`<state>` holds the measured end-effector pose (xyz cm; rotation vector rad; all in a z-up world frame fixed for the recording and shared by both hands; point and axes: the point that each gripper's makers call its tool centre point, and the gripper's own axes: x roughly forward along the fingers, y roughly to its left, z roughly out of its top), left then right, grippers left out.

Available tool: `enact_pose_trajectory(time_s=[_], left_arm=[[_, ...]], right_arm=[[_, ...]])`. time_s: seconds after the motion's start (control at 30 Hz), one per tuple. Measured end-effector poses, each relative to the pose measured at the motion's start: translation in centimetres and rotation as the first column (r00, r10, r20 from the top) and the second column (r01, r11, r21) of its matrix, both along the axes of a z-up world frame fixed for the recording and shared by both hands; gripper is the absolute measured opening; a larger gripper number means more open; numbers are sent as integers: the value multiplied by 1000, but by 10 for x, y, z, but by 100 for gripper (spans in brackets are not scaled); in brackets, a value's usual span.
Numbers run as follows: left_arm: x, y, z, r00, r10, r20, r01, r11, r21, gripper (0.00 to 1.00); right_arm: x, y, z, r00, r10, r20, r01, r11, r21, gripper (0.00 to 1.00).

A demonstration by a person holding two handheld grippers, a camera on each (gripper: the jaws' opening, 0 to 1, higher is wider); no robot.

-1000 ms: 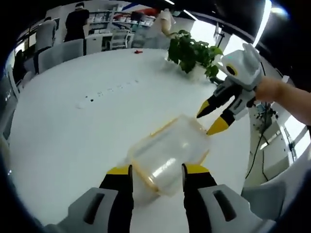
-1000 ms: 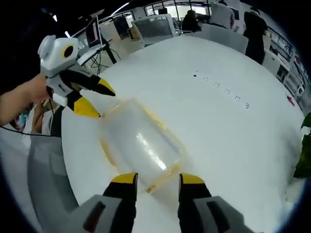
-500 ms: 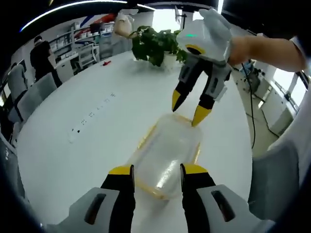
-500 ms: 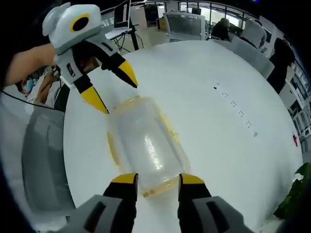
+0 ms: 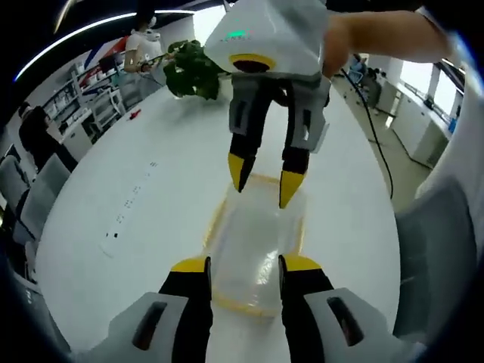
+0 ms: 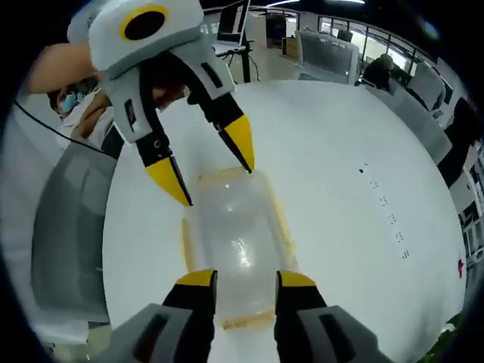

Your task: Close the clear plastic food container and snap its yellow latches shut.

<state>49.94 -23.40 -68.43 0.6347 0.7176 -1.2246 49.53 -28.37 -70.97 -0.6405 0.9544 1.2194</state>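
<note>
Clear plastic with yellow edging, the food container [image 5: 255, 253] lies flat on the white round table [image 5: 151, 227], lid on top, its long axis running between the two grippers. In the left gripper view the left gripper [image 5: 243, 266] has its yellow-tipped jaws apart, straddling the container's near end, and the right gripper [image 5: 262, 185] comes down from the far side with its jaws apart over the far end. In the right gripper view the right gripper straddles the near end, and the left gripper hangs above the far end. Whether any tip touches the plastic cannot be told. A potted plant [image 5: 189, 72] stands at the table's far edge; grey chairs [image 6: 72, 227] ring the table.
</note>
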Motion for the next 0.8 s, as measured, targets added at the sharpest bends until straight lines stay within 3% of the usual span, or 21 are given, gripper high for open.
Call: enact_pose_trajectory(time_s=[0.33,0.8], left_arm=[[-2,-12,-4,999,-44,1,44,999,-4,34],[-6,-21,-17,996,-88,-2,88,996,28,32]], right_arm=[[4,17,2,999,38,9,-39,998,56,27],[10,22,-4,999,47,2,-48,997,56,27]])
